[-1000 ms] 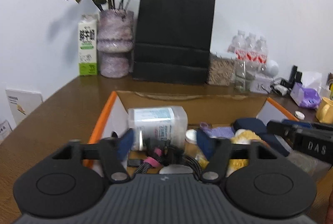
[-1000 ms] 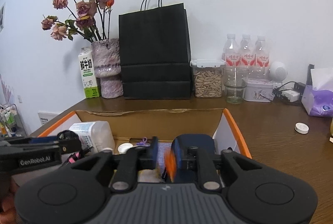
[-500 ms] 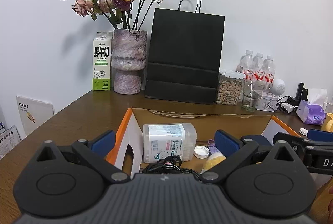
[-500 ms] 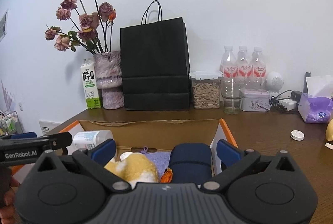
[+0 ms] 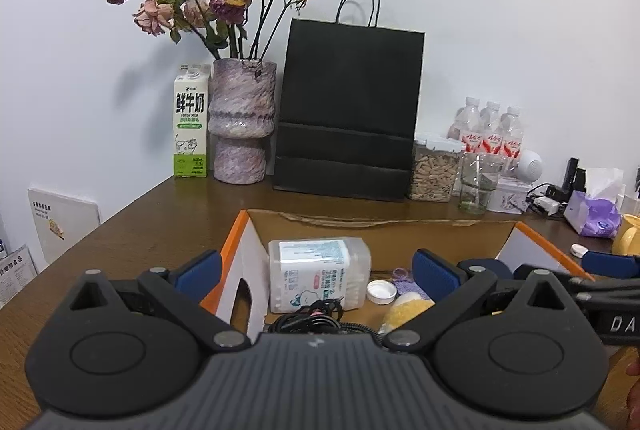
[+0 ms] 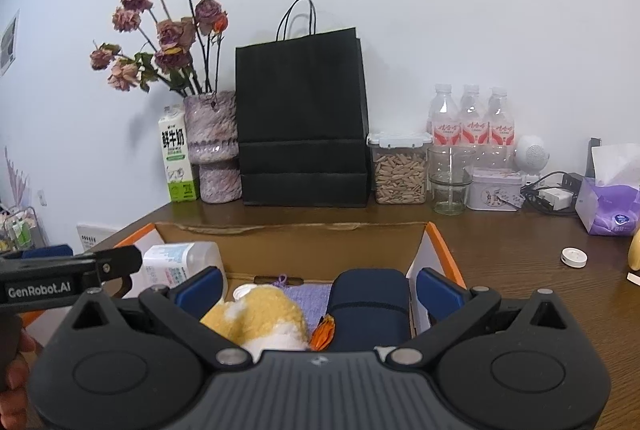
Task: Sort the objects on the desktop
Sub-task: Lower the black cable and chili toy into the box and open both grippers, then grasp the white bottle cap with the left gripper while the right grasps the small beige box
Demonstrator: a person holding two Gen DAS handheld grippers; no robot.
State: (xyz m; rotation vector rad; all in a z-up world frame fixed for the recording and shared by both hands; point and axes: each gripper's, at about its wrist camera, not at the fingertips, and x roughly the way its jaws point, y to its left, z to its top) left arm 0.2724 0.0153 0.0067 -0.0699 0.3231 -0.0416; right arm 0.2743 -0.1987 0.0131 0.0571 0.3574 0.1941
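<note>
An open cardboard box point(image 5: 380, 235) with orange edges lies in front of both grippers. My left gripper point(image 5: 316, 272) hangs open over its left half, above a black cable bundle point(image 5: 316, 318) and a clear cotton-swab box point(image 5: 320, 272) lying on its side. A white cap point(image 5: 382, 292) sits beside them. My right gripper point(image 6: 319, 290) is open over the box's point(image 6: 288, 250) right half, above a yellow plush toy point(image 6: 260, 316), a small orange thing point(image 6: 325, 334), a navy roll point(image 6: 370, 304) and a purple cloth point(image 6: 308, 298). Neither gripper holds anything.
Along the wall stand a milk carton point(image 5: 191, 122), a vase of dried roses point(image 5: 242, 122), a black paper bag point(image 5: 348, 118), a jar of seeds point(image 6: 399, 170), a glass point(image 6: 450, 182) and water bottles point(image 6: 472, 122). A tissue pack point(image 6: 610, 208) and a loose white cap point(image 6: 574, 257) lie at right.
Both grippers opened wide. The left let go of the pink-tied cable bundle and the right let go of the orange thing; both now lie in the box. Both views tilted up slightly.
</note>
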